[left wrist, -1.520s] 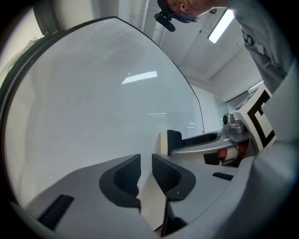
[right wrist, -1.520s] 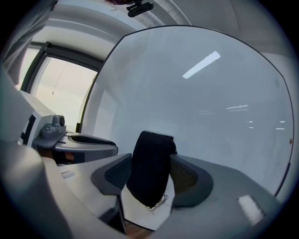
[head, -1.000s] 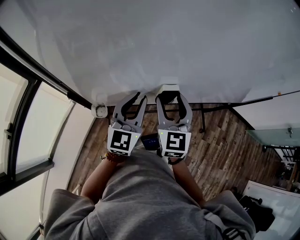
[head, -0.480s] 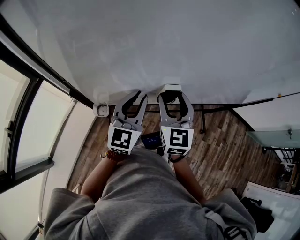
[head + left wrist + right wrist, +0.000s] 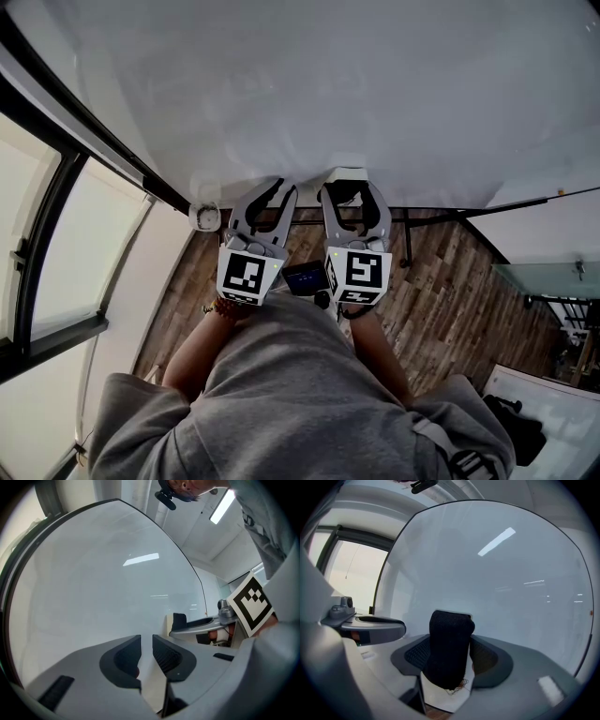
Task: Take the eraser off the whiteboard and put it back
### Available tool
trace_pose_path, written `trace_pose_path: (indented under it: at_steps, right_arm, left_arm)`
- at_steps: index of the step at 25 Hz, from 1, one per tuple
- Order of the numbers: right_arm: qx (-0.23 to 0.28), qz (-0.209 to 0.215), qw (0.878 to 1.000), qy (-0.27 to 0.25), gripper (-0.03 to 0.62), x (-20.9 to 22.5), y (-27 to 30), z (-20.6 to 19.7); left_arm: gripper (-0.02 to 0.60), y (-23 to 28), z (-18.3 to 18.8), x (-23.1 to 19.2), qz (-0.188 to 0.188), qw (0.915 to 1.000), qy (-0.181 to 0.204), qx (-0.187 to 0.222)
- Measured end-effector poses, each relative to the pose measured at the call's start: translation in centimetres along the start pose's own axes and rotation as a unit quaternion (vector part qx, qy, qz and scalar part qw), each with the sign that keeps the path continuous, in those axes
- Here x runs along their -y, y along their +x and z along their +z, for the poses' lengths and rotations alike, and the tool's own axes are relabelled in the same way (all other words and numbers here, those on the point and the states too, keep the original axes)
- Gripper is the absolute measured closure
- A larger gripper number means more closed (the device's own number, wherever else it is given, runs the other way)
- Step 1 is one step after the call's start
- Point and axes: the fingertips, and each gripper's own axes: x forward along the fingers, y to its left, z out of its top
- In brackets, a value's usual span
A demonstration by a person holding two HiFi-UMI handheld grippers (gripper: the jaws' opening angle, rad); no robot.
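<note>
The eraser [image 5: 447,648], black felt on a white back, sits against the whiteboard [image 5: 328,84] near its lower edge. My right gripper [image 5: 350,190] is open around the eraser [image 5: 342,175]. Its jaws have just been opening, and the eraser stands between the pads [image 5: 487,656] without being squeezed. To its left, my left gripper [image 5: 281,187] is held up to the board. It is shut [image 5: 146,648] but for a thin slit, with nothing between the jaws. The eraser [image 5: 178,620] also shows at the right of the left gripper view.
A dark window frame [image 5: 56,234] runs along the left. A round white fitting [image 5: 203,217] sits at the board's lower left corner. A black stand bar [image 5: 450,214] runs under the board above the wooden floor [image 5: 459,309].
Both grippers stay at the board with the eraser still between the right jaws. Only the head view has shifted slightly.
</note>
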Motion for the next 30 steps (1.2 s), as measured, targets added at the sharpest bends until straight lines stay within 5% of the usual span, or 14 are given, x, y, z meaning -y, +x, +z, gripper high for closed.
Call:
trace_pose_path:
  at_steps: [30]
  right_arm:
    - [0.011, 0.002, 1.0, 0.028, 0.333, -0.1, 0.2, -0.1]
  left_arm:
    - [0.508, -2.2, 0.1, -1.2, 0.012, 0.9999, 0.0, 0.001]
